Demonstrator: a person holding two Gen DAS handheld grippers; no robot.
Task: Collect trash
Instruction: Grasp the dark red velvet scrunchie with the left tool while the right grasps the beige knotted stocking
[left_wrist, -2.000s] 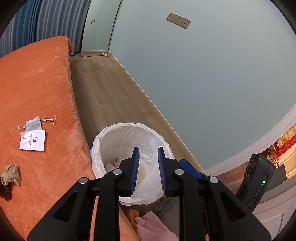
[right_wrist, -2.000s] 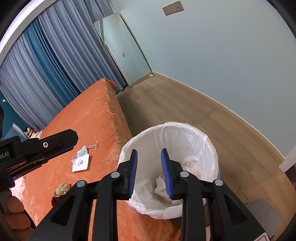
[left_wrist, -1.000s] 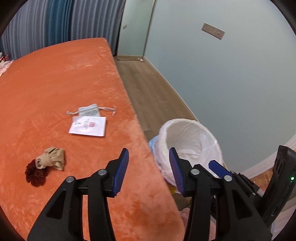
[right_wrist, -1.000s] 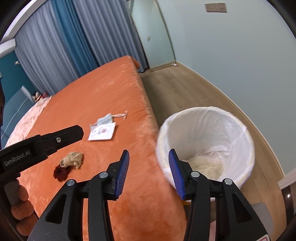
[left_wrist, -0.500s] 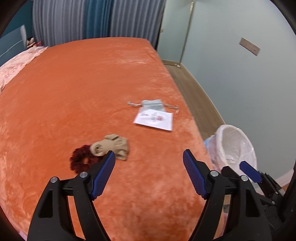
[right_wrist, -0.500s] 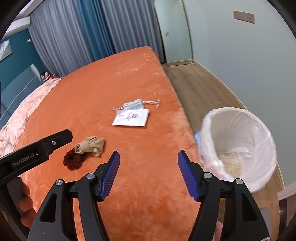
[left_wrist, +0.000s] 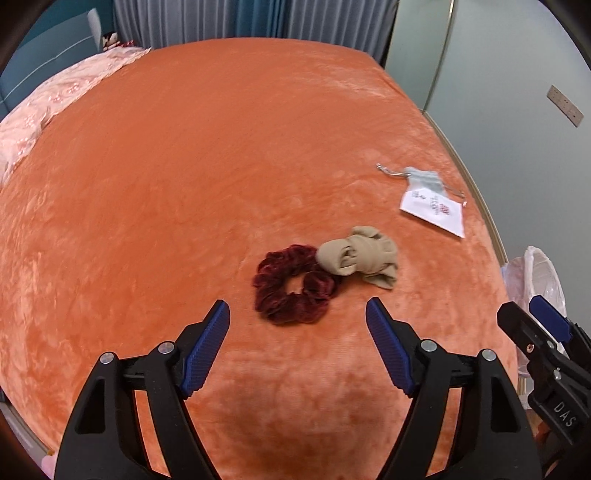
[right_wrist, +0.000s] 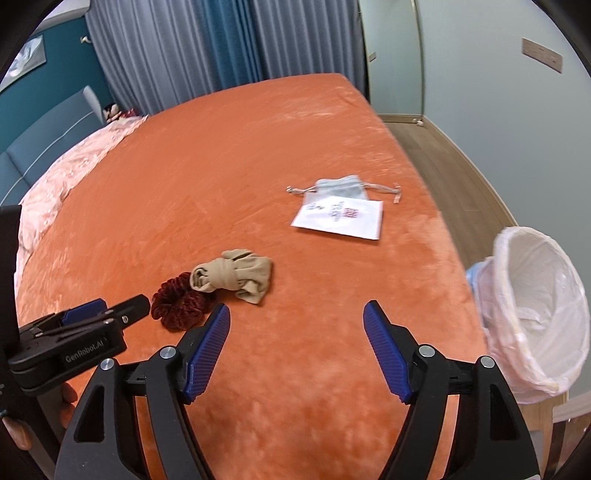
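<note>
Both tongs are held over an orange bed (left_wrist: 184, 166). The left tongs (left_wrist: 297, 330) are seen wide apart with nothing between the blue pads; a dark red scrunchie (left_wrist: 293, 283) lies just ahead of them, touching a rolled beige cloth (left_wrist: 360, 256) at its right. The right tongs (right_wrist: 296, 328) are also apart — their jaws are opening at this moment, and only bare blanket is seen between them. Farther on the bed a white printed card (right_wrist: 340, 219) is laid against a small grey drawstring pouch (right_wrist: 341, 185). A bin lined with a white bag (right_wrist: 535, 314) stands on the floor beside the bed edge, at the right of the right tongs — some pale crumpled material is seen inside it.
</note>
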